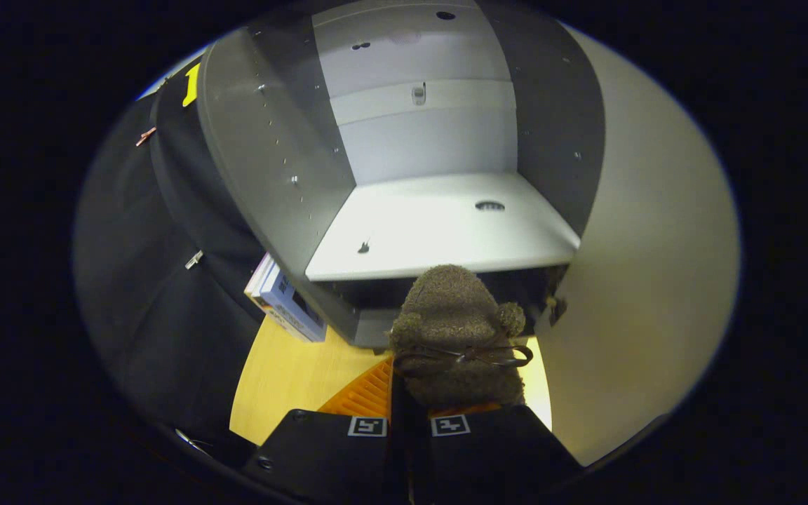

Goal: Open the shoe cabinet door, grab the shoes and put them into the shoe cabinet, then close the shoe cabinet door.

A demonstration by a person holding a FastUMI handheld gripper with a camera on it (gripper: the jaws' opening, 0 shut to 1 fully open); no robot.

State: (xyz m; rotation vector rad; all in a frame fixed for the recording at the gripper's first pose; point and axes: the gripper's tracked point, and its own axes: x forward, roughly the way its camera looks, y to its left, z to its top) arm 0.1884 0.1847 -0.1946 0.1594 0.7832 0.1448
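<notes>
A fuzzy brown shoe point(456, 330) with a dark bow and pom-poms sticks up just ahead of my fingers. My gripper point(409, 403) is shut on the shoe, holding it by its rear part. Beyond the shoe stands the grey shoe cabinet point(271, 175), open toward me. Its white shelf point(432, 231) lies bare just behind and above the shoe's toe. The cabinet door point(649, 280) is swung open at the right, a pale panel beside the shoe.
A small stack of books or boxes point(281, 294) leans against the cabinet's left side on the wooden floor point(292, 379). The black cloth wall point(151, 280) hangs at the left. The shelf has a small vent hole point(489, 205).
</notes>
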